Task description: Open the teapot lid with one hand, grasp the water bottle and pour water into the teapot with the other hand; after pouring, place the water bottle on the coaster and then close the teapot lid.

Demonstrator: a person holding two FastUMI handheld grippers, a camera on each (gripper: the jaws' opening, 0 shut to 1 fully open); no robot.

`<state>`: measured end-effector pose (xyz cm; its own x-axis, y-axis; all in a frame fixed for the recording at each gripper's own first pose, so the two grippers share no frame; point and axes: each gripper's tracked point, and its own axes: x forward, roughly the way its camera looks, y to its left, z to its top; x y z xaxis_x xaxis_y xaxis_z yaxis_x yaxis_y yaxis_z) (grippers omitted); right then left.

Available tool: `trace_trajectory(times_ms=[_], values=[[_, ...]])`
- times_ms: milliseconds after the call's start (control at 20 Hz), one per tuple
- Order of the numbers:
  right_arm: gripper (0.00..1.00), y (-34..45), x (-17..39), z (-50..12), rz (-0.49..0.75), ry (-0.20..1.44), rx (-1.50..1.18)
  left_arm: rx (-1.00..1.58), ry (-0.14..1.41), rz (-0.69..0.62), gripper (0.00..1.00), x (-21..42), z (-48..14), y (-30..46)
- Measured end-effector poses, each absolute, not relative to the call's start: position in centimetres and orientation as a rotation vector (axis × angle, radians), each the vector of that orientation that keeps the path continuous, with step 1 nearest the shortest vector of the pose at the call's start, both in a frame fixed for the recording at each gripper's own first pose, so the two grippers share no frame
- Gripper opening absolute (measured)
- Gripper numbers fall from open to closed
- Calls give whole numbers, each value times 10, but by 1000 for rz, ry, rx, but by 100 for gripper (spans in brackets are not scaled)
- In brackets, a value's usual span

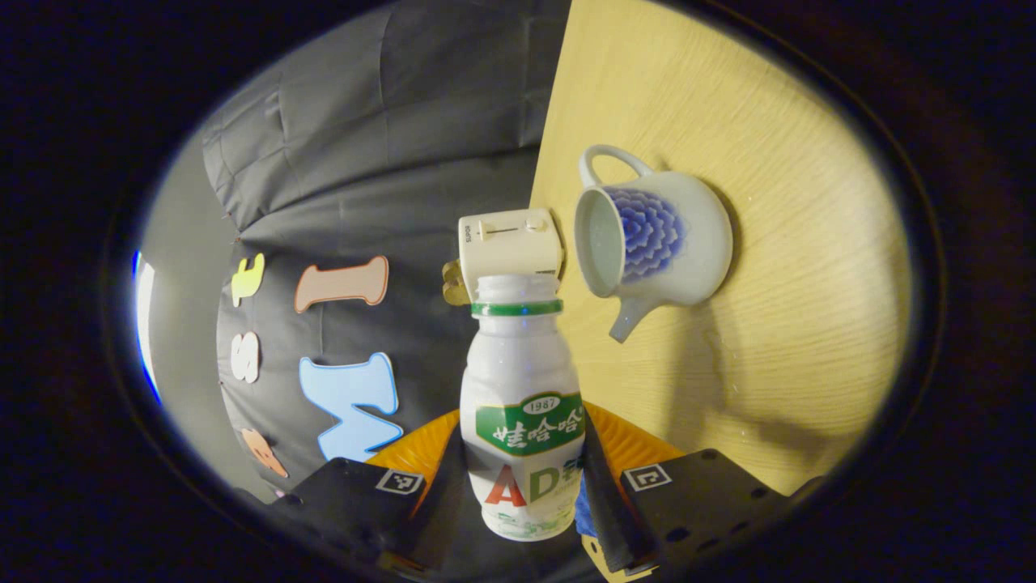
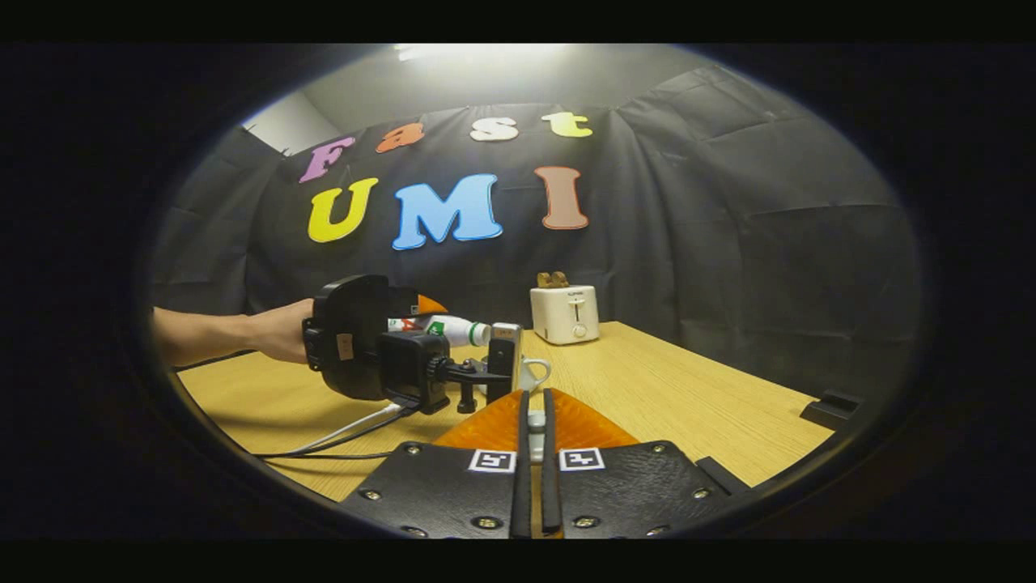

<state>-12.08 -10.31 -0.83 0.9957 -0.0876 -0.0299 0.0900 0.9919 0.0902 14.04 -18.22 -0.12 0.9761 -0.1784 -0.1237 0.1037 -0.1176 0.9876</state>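
My left gripper (image 1: 522,465) is shut on the white water bottle (image 1: 522,405) with a green label, around its lower body. The bottle is uncapped and lies tipped sideways, its mouth close beside the teapot's open top. The white teapot (image 1: 655,243) with a blue flower pattern stands lidless on the wooden table (image 1: 777,348); no water stream shows. In the right gripper view, a hand holds the left gripper (image 2: 498,348) with the bottle (image 2: 441,328) level above the teapot (image 2: 534,374). My right gripper (image 2: 534,421) is nearly closed on a small white piece, the teapot lid (image 2: 536,419), held nearer than the pot.
A white toaster (image 2: 565,314) with toast in it stands at the table's far edge, just behind the teapot. Cables (image 2: 340,437) trail over the table's left part. A small black object (image 2: 830,407) lies at the right edge.
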Motion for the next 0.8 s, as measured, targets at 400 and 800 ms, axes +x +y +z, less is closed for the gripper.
trace_trajectory(times_ms=[400,800], values=[[22,-107,-121,-9,-95,27,99,1744,-70,-256,75,142,2,-186],[5,-109,-121,-11,-101,28,113,1818,-86,-251,80,145,6,-185]])
